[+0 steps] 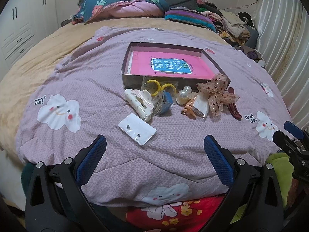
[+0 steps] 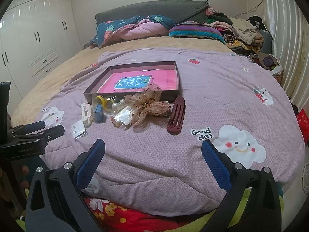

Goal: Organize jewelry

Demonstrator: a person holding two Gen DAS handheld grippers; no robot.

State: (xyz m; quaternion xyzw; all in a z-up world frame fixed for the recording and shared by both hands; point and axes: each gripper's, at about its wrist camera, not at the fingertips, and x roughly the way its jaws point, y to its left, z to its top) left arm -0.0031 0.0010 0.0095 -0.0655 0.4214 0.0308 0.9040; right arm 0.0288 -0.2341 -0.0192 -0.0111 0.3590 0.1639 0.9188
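Sorting not begun — left tongs [image 1: 154, 148] and right tongs [image 2: 153, 148] wide, empty. Earring card [image 1: 137, 129] nearest, twelve o'clock; box [image 1: 133, 77] beyond awaits.

quilt [image 1: 96, 81]: soft matt cloth | hair claw [image 1: 138, 101]: glossy plastic | bow [image 1: 218, 94]: sheer fabric | pearls [image 1: 183, 95]: shiny

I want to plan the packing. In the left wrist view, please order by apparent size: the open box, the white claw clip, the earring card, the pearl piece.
1. open box
2. white claw clip and earring card: look alike, and the card lies nearer, so unranked
3. pearl piece
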